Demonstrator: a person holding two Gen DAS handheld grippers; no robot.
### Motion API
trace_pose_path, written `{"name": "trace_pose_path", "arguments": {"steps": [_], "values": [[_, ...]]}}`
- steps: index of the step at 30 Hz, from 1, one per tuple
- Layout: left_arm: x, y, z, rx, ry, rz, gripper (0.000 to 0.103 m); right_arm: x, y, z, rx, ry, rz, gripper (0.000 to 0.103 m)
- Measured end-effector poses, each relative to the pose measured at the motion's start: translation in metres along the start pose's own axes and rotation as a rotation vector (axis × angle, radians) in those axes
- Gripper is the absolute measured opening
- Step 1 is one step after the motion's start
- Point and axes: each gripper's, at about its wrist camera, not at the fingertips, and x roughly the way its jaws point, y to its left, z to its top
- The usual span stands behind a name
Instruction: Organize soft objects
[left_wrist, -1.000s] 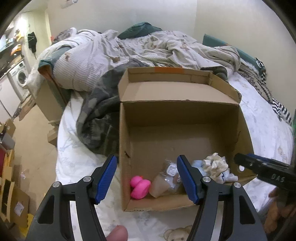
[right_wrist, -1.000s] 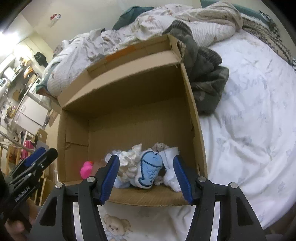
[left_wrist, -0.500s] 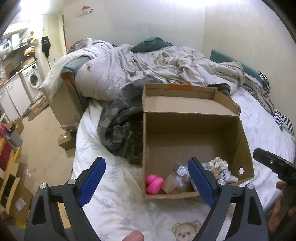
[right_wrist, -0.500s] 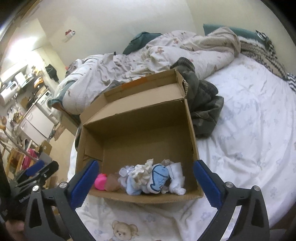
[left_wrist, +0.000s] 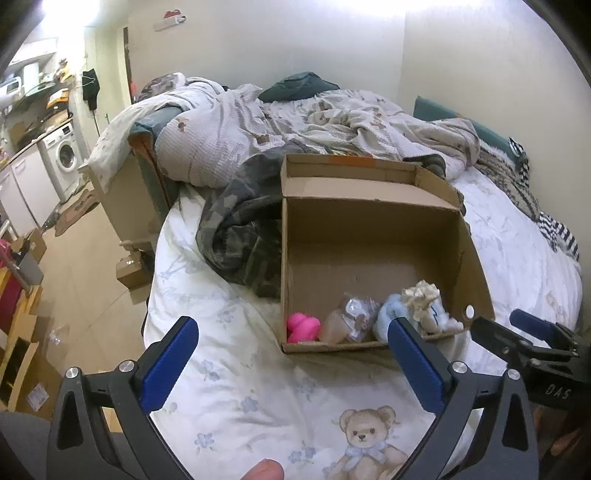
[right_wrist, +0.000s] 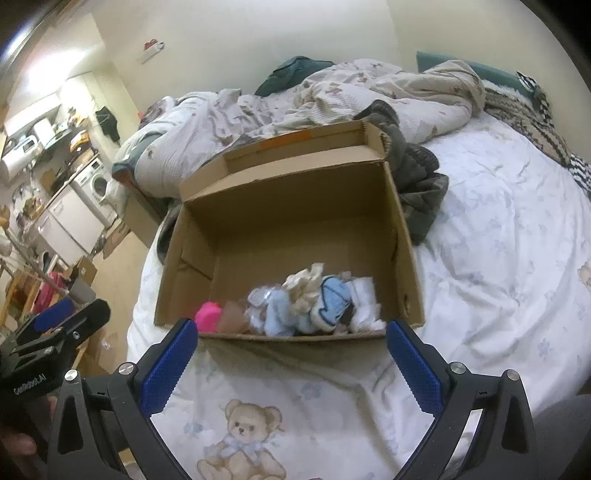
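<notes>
With both tongs spread wide and nothing between the pads, left tongs (left_wrist: 291, 354) and right tongs (right_wrist: 291, 354) hang over the bear-print bedsheet (right_wrist: 332, 391), short of the cardboard box (left_wrist: 369, 236); left jaws have just been opening, right ones opened earlier in the last second and sit at full spread. A fingertip (left_wrist: 264, 469) shows at the bottom edge of the left view. Printed teddy bear (right_wrist: 243, 446) lies on the sheet right under the right tongs. Box sits open on the bed, flaps up. All soft items are bunched along its near wall: pink toy (left_wrist: 303, 326) in the near left corner, a clear-wrapped item (left_wrist: 356, 317) next to it, then a blue-and-cream fabric pile (right_wrist: 310, 299) with a blue whale-patterned piece (right_wrist: 332, 299), white cloth (right_wrist: 364, 302) at the right end. Rest of the box floor is bare cardboard. Camo jacket (left_wrist: 240, 225) is bunched against the box's far left side. Rumpled duvet (left_wrist: 295, 125) lies beyond, then the wall. Washing machine (left_wrist: 66, 155) is far left across the room.
</notes>
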Motion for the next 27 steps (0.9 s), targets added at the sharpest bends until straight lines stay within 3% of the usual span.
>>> {"name": "trace_pose_path", "arguments": {"steps": [7, 27], "values": [[0.004, 0.004, 0.000, -0.014, 0.007, 0.027, 0.102, 0.003, -0.009, 0.000, 0.033, 0.002, -0.030, 0.103], [0.006, 0.002, 0.001, -0.028, 0.021, -0.010, 0.102, 0.004, -0.008, 0.001, 0.029, -0.004, -0.046, 0.103]]}}
